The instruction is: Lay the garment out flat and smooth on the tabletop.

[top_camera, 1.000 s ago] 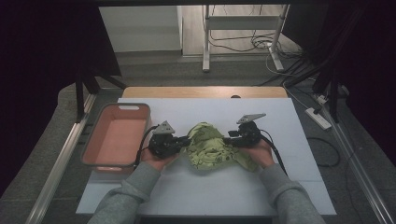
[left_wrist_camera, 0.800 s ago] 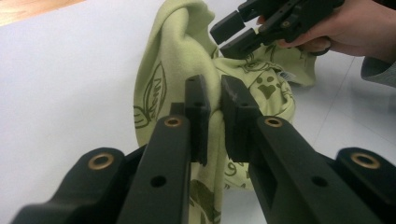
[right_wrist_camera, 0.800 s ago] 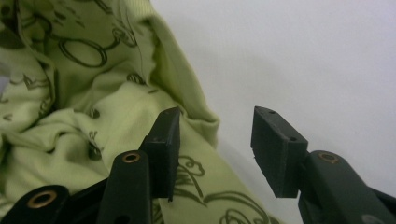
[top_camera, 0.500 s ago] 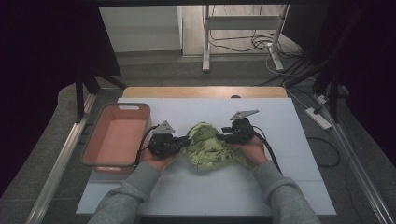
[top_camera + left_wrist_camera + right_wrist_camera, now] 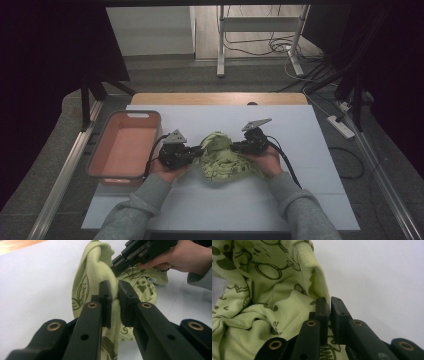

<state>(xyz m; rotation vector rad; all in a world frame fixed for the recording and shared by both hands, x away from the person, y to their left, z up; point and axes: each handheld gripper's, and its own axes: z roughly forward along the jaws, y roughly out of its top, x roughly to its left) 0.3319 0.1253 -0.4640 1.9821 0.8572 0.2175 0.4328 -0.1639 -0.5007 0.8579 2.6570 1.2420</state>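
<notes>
A crumpled light-green cloth point(image 5: 222, 159) with dark printed leaves and paw shapes lies on the white table point(image 5: 210, 210). My left gripper point(image 5: 199, 150) holds its left side; in the left gripper view the jaws pinch a fold of the cloth point(image 5: 97, 270) at the gripper tips point(image 5: 115, 293). My right gripper point(image 5: 235, 147) is at the cloth's upper right; its jaws have just been closing. In the right gripper view they press on an edge of the cloth point(image 5: 284, 310) at the tips point(image 5: 329, 303). The right gripper point(image 5: 120, 263) also appears across the cloth in the left gripper view.
An orange-pink bin point(image 5: 102, 165) with a grey rim stands at the table's left edge, empty inside. A wooden strip point(image 5: 220, 98) borders the table's far side. Cables and a metal stand point(image 5: 260, 45) sit on the floor beyond.
The right gripper shifted left toward the cloth's top and its jaws came together on the cloth. The left gripper stayed put, holding the cloth.
</notes>
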